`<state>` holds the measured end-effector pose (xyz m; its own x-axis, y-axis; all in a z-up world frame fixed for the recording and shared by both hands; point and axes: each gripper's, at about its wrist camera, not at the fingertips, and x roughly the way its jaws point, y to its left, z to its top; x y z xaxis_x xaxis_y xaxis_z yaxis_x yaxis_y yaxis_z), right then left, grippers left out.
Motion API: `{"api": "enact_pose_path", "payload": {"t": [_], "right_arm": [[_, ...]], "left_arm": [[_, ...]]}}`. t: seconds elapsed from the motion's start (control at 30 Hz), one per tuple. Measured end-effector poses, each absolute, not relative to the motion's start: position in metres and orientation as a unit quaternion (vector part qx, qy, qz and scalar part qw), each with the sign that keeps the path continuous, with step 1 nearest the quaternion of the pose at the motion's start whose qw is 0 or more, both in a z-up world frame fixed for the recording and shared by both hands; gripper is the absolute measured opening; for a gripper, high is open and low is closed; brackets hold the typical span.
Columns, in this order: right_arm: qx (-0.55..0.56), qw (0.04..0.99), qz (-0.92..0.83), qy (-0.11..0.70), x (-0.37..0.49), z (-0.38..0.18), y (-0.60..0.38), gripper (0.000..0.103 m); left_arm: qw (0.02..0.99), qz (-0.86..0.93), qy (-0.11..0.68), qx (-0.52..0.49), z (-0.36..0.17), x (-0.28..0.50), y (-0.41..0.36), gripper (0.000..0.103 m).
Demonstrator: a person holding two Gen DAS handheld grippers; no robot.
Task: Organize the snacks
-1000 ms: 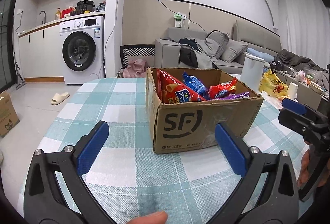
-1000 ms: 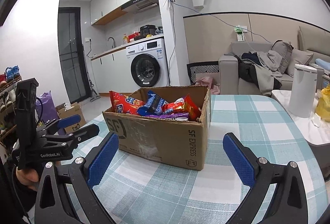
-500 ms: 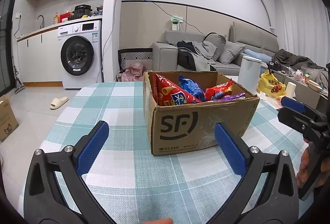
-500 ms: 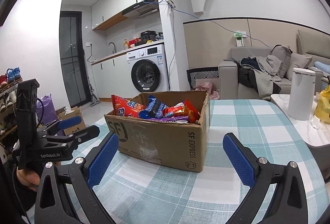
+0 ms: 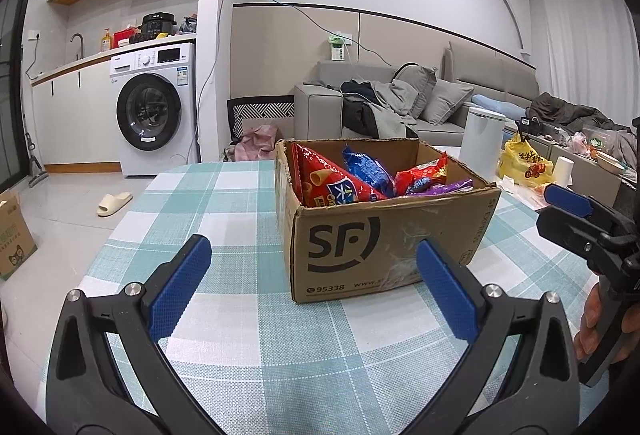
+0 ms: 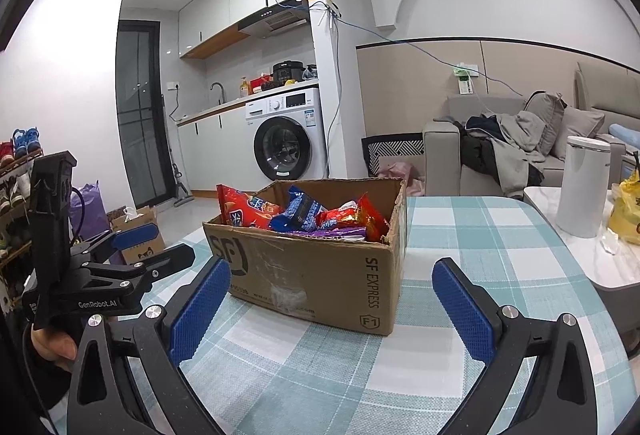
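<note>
You are holding your left gripper [image 5: 312, 289] and right gripper [image 6: 334, 309] wide apart, gripping nothing, above the teal checked tablecloth [image 5: 248, 335]. Just beyond them, one brown cardboard box [image 5: 384, 247] is sitting, holding one big red snack bag [image 5: 332, 185], one blue packet [image 5: 366, 169], one smaller red packet [image 5: 422, 175] and one purple packet [image 5: 448, 189].

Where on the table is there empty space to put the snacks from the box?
The checked tablecloth is bare to the left of the cardboard box, out to the table's edge. There is also bare cloth in front of the box, between it and the open left tongs. Inside the box is crowded: snack bags are packed together.
</note>
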<state>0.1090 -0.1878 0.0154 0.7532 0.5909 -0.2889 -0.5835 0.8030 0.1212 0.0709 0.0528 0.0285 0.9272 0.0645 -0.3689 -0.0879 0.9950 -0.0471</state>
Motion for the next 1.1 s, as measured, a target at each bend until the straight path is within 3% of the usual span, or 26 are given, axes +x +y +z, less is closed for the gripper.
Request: {"api": "enact_pose_path", "payload": {"t": [1.1], "right_arm": [[0.014,0.935,0.316,0.158,0.105,0.016,-0.187,0.103]], "left_arm": [[0.979,0.051,0.194,-0.037,0.024,0.068,0.064,0.102]]}}
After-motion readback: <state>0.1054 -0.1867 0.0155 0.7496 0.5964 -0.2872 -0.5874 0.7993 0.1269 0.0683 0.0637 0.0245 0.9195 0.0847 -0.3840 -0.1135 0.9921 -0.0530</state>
